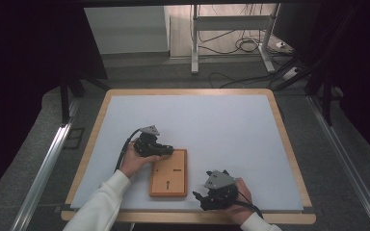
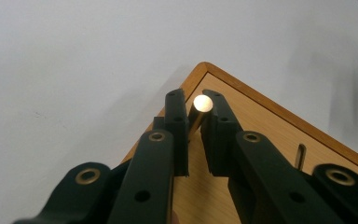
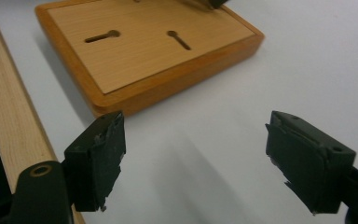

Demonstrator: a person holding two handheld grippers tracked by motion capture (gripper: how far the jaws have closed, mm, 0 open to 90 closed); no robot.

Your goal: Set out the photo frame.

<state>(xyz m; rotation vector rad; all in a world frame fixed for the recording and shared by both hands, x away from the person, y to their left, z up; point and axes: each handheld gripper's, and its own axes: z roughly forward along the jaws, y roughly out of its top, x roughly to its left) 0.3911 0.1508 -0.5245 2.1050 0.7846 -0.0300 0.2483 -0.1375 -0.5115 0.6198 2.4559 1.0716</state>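
Left tongs are pinching a brass pin over the far corner of the wooden board. Right tongs are hanging spread over the worktop, just beside the board.

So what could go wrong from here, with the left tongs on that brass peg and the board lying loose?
1. The left tongs pinch the brass peg only near their tips, and it is round and smooth, so it could slip or tilt.
2. The wooden board lies free on the white mat; the open right tongs hover beside it without holding it, so a push on the peg might shift the board.
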